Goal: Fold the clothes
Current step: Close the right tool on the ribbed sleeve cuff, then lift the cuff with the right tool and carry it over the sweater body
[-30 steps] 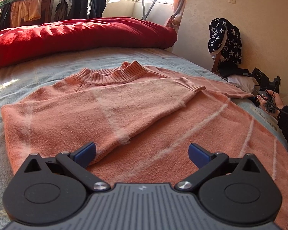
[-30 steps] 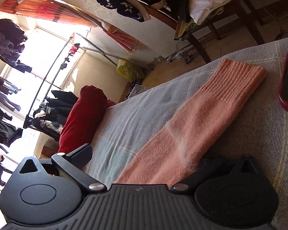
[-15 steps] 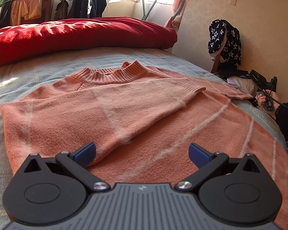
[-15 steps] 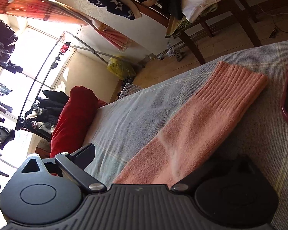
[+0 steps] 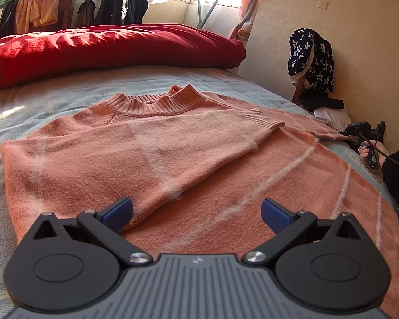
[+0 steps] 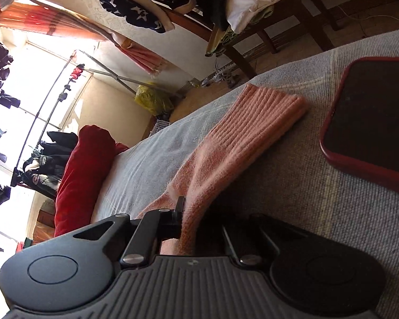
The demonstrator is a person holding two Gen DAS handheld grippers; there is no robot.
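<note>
My right gripper (image 6: pixel 188 220) had just snapped closed and was pinching the pink sleeve (image 6: pixel 242 138), low centre of its frame, cuff running up toward the red-cased phone (image 6: pixel 369 117) at right. My left gripper (image 5: pixel 196 210) sat spread wide, gripping nothing, above the salmon sweater (image 5: pixel 151 154) lying flat mid-frame on the grey bed (image 5: pixel 66 90), red duvet (image 5: pixel 106 45) up top.
</note>
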